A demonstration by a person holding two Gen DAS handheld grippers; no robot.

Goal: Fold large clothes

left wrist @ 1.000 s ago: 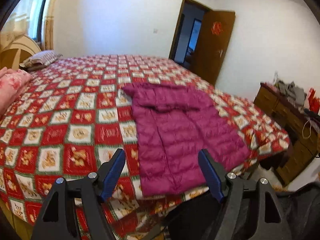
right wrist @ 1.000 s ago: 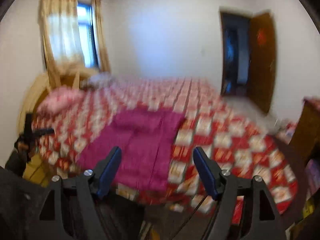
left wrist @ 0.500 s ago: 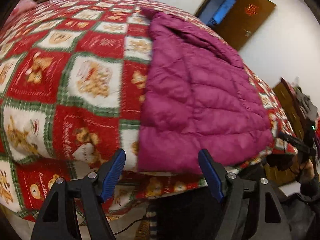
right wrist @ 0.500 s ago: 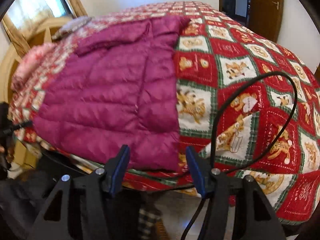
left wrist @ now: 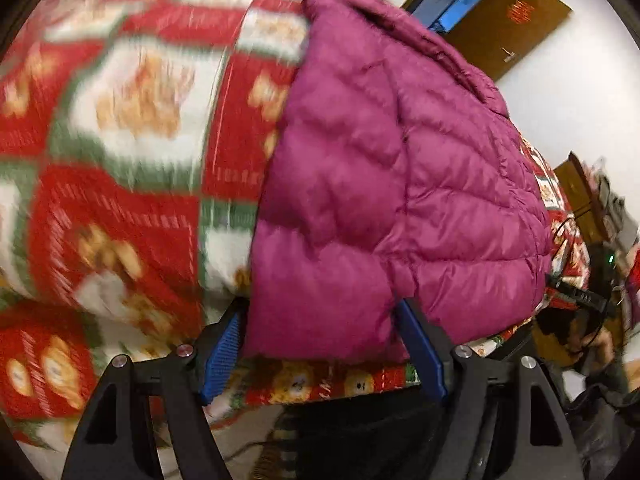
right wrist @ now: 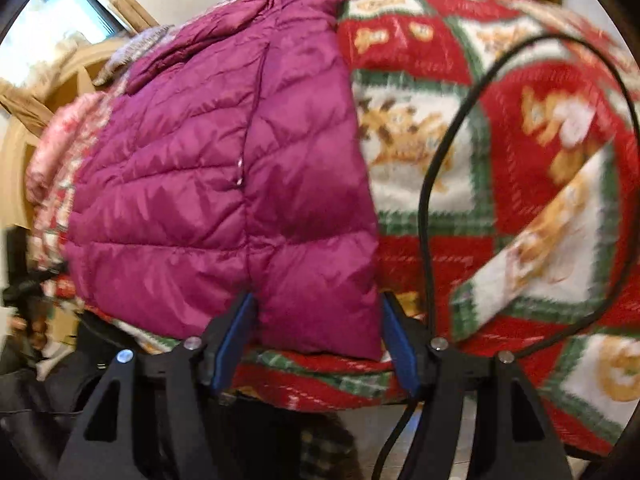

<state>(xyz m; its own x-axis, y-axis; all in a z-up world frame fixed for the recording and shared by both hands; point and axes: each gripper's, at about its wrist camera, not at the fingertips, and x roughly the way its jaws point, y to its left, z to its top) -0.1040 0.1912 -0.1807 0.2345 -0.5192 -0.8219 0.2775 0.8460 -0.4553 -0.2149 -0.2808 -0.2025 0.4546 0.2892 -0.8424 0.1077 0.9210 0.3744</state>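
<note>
A magenta quilted puffer jacket (left wrist: 384,184) lies flat on a bed's red, green and white bear-print blanket (left wrist: 120,168), its hem at the bottom edge. The left gripper (left wrist: 320,332) and right gripper (right wrist: 316,328) each stand spread, straddling a hem corner. A black cable (right wrist: 432,168) loops across the blanket at right; a brown door (left wrist: 508,20) fills the upper right.
</note>
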